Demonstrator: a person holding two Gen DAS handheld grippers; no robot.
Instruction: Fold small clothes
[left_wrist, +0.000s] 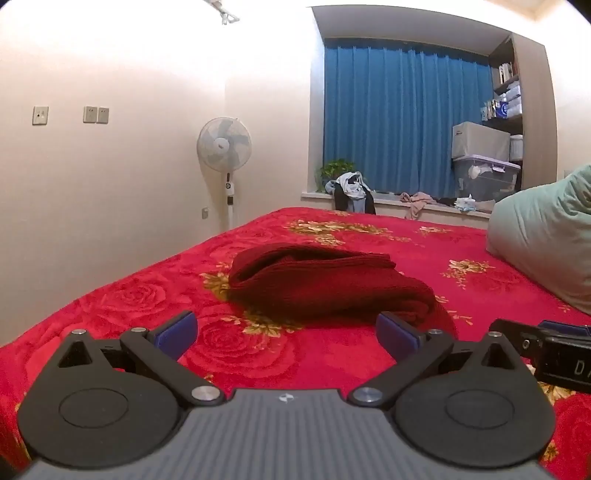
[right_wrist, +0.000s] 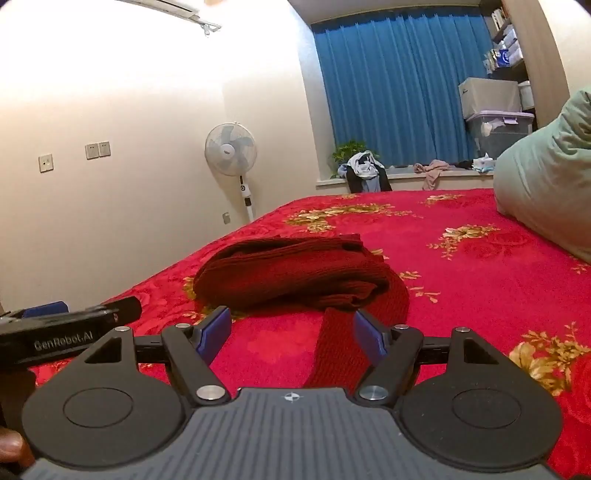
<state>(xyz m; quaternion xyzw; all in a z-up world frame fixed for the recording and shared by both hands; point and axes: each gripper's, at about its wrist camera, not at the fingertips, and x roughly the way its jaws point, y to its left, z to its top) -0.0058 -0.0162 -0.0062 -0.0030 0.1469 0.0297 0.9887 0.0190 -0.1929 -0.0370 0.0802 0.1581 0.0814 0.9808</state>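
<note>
A dark red knitted garment (left_wrist: 325, 282) lies bunched in a loose heap on the red flowered bedspread (left_wrist: 129, 295). My left gripper (left_wrist: 286, 334) hovers just in front of it, open wide, with nothing between its blue pads. In the right wrist view the same garment (right_wrist: 291, 275) sends a narrow knitted strip (right_wrist: 338, 354) toward the camera. My right gripper (right_wrist: 291, 334) stands open over that strip, which lies near the right pad (right_wrist: 369, 338) without being pinched. Each gripper shows at the edge of the other's view: the right one (left_wrist: 554, 354) and the left one (right_wrist: 66, 328).
A pale green pillow (left_wrist: 543, 236) sits at the bed's right side. Beyond the bed stand a white fan (left_wrist: 224, 147), blue curtains (left_wrist: 402, 122) and a window sill (left_wrist: 391, 201) with clothes, a plant and storage boxes. The bedspread (right_wrist: 461, 258) is bare right of the garment.
</note>
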